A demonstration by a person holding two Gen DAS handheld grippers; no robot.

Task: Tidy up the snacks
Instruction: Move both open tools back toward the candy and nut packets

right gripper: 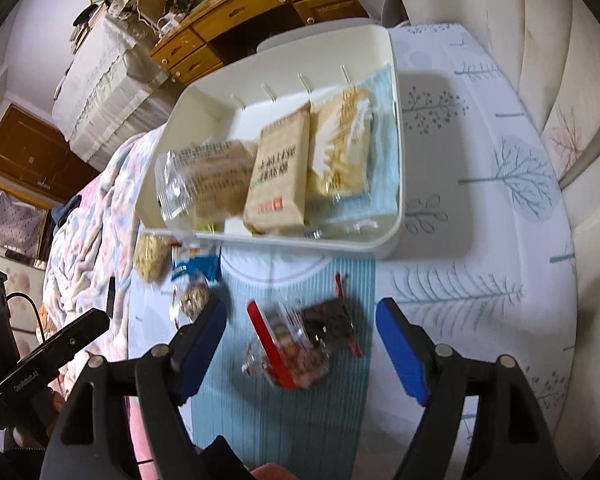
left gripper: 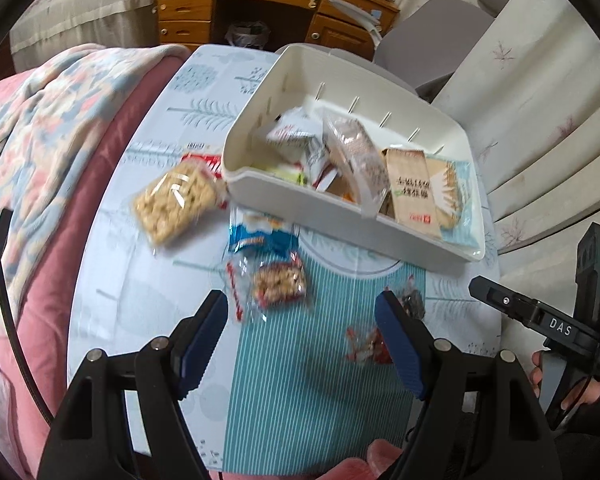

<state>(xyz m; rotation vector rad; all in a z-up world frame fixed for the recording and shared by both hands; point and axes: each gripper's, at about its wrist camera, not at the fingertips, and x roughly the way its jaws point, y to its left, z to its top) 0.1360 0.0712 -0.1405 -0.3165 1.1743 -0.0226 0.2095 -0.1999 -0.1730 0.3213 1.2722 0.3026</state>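
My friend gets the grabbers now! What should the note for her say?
Left gripper: open, holding nothing, above the table.
Right gripper: open, holding nothing, over the red-edged snack packets.
Done: the white bin already has several packets, including the brown pack.
Left on the tablecloth: the puffed-snack bag, blue packet, nut packet, and the red-edged ones. Put them into the bin.

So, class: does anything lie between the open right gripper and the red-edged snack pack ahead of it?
Nothing visible does. The right gripper is open, and the red-edged pack lies on the striped mat between its fingers, short of the bin.
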